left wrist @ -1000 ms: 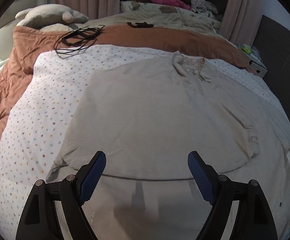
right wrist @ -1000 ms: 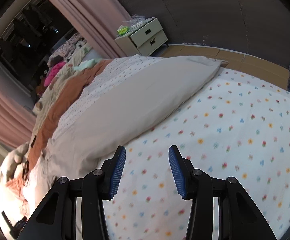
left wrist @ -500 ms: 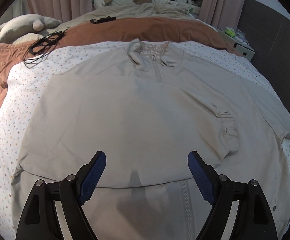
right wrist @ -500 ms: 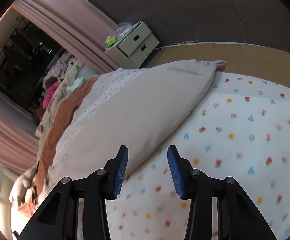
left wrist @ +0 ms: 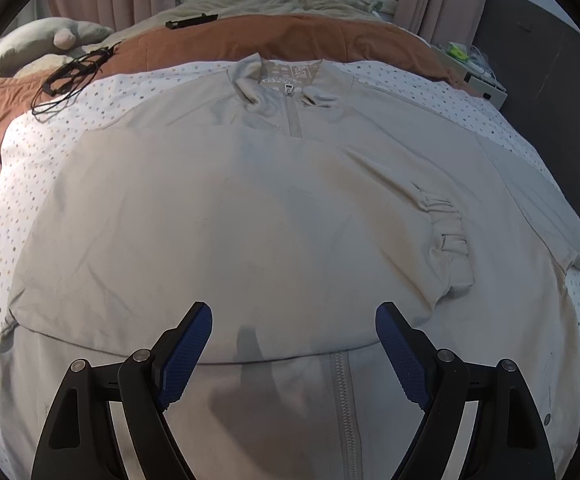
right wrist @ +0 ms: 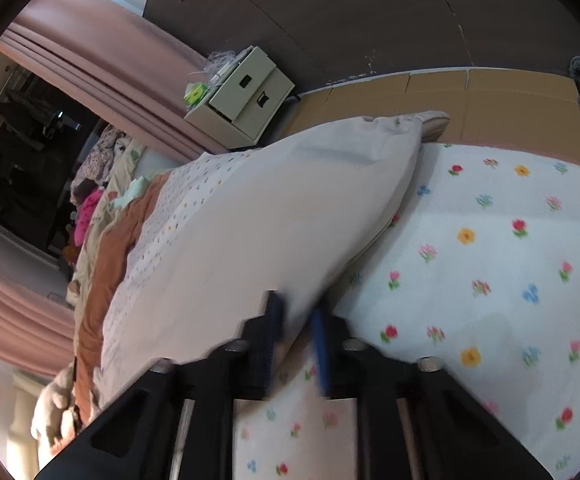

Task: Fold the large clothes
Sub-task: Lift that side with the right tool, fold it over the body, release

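A beige zip jacket lies spread across the middle of the frame on a dotted blanket over the bed. The left claw, low in frame, stands spread above the hem. The right claw is pinching the jacket's sleeve edge at lower centre.

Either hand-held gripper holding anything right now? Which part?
The right hand-held gripper has closed on the beige jacket, pinching its side edge by the floral bedspread. The left hand-held gripper is open, holding nothing.
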A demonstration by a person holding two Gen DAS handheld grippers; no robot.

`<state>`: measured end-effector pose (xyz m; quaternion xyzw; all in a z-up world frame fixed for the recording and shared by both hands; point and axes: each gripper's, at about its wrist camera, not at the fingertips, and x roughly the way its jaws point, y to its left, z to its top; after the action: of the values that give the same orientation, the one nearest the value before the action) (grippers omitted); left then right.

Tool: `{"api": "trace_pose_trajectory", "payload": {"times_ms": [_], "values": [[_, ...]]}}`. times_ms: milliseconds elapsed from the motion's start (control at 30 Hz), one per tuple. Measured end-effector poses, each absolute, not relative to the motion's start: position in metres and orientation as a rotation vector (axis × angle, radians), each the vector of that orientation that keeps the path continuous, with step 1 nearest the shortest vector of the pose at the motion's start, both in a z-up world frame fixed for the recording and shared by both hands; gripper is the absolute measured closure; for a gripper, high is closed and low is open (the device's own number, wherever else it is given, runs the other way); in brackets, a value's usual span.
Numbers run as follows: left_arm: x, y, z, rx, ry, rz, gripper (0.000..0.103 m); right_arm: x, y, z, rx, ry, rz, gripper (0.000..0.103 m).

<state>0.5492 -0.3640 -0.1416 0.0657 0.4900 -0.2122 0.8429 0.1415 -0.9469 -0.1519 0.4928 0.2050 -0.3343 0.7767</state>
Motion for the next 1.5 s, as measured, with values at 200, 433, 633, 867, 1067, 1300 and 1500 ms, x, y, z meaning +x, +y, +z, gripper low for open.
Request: {"api": "trace_pose_trajectory", "payload": {"times_ms": [200, 433, 633, 867, 1067, 1300, 1500], "values": [[0.546, -0.345, -0.135, 0.092, 1.029, -0.444, 0.018, 0.154, -0.931, -0.088, 0.889, 0.406, -0.700, 0.098], [0.545, -0.313, -0.117, 0.012, 1.004, -0.441, 0.018, 0.184, -0.906, -0.010, 0.752, 0.379, -0.657, 0.098], [0.543, -0.281, -0.105, -0.037, 0.987, -0.429, 0.018, 0.216, -0.868, 0.045, 0.643, 0.373, -0.616, 0.099], [0.537, -0.235, -0.089, -0.109, 0.962, -0.408, 0.018, 0.251, -0.820, 0.080, 0.593, 0.373, -0.529, 0.099], [0.530, -0.197, -0.076, -0.147, 0.939, -0.380, 0.018, 0.287, -0.765, 0.106, 0.563, 0.382, -0.417, 0.099], [0.521, -0.160, -0.067, -0.166, 0.906, -0.358, 0.018, 0.338, -0.688, 0.123, 0.505, 0.421, -0.279, 0.099], [0.518, -0.123, -0.067, -0.202, 0.899, -0.333, 0.018, 0.378, -0.623, 0.107, 0.452, 0.494, -0.185, 0.099]]}}
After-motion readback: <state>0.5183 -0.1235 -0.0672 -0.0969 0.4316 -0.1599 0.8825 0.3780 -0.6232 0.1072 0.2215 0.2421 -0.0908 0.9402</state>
